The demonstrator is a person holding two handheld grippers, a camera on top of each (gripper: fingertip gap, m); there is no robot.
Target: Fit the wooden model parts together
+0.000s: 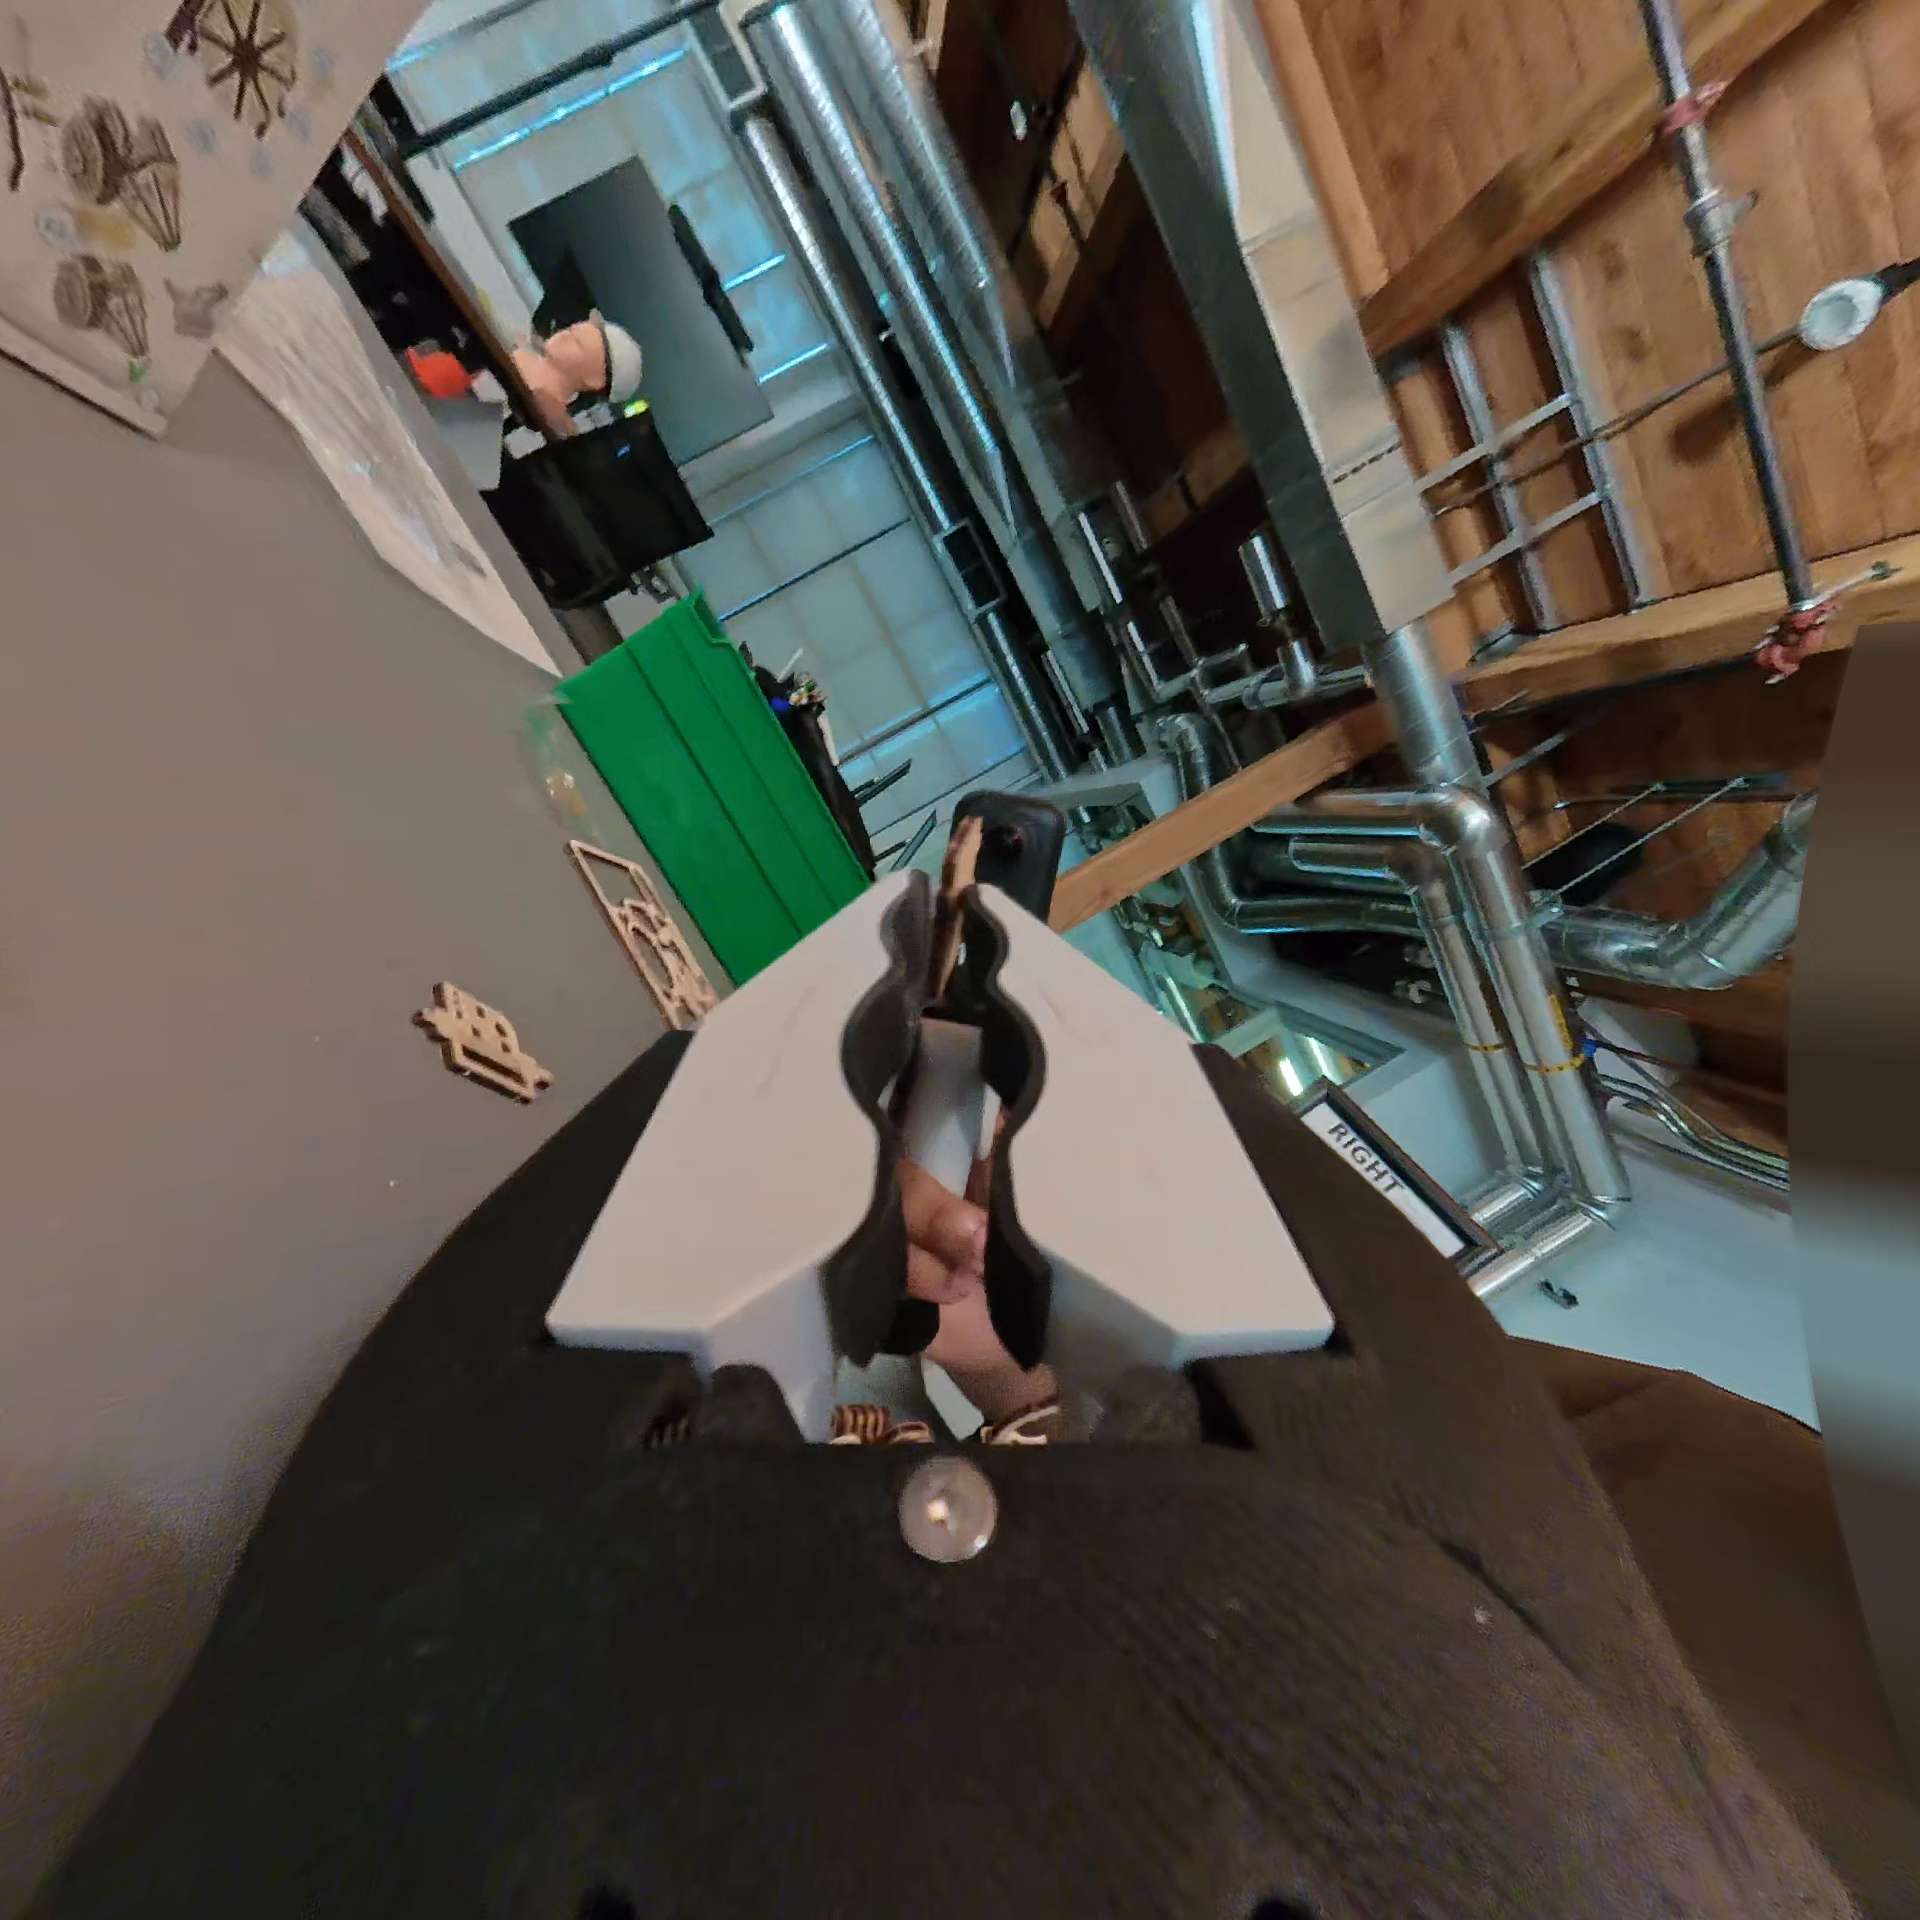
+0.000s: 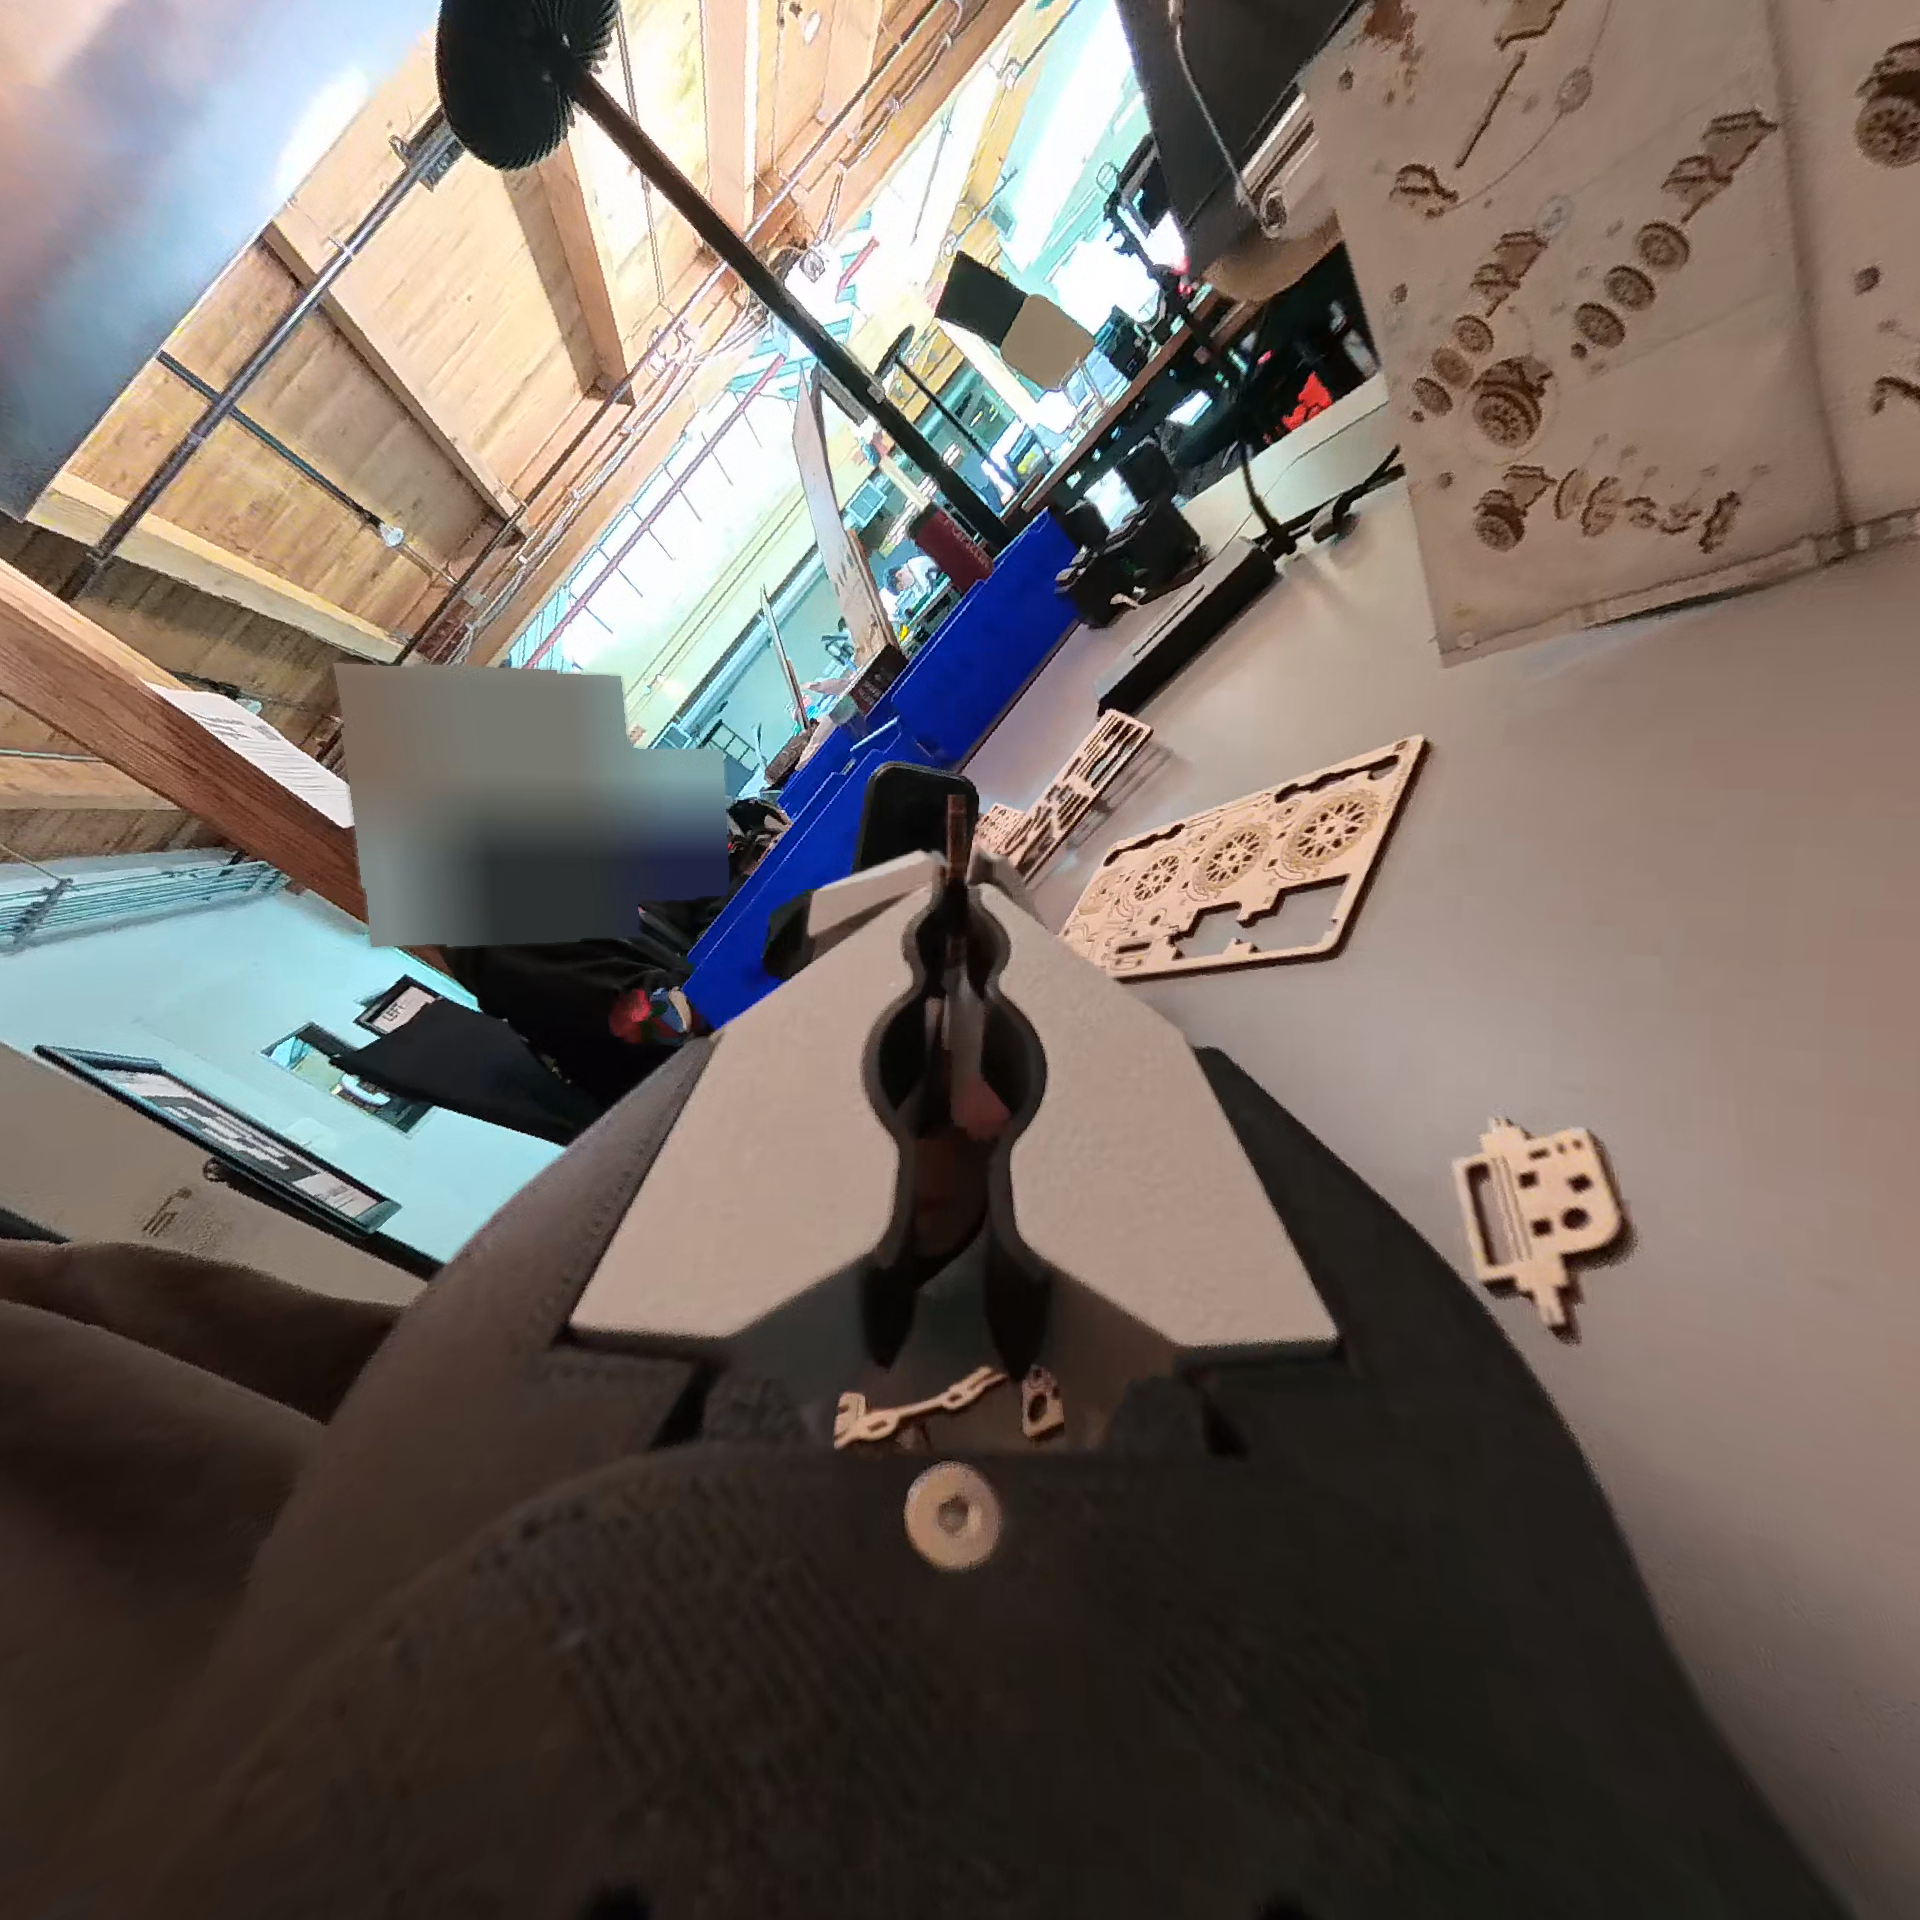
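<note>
The left claw [image 1: 951,914] is pressed together, pinching a thin wooden piece [image 1: 961,868] edge-on at its tips; the piece pokes out just beyond them. To this claw's left, a small flat wooden part [image 1: 480,1041] lies on the grey tabletop [image 1: 208,831], and farther ahead a cut-out wooden sheet [image 1: 644,930] rests against a green bin [image 1: 696,790].

The right claw [image 2: 954,883] is likewise closed on a thin dark-edged wooden part [image 2: 956,831] held upright between its tips. To its right, a loose wooden plate [image 2: 1538,1216] with holes lies on the tabletop [image 2: 1558,935]; ahead and right sits a larger punched-out sheet [image 2: 1247,873], with a blue bin [image 2: 935,707] beyond.
</note>
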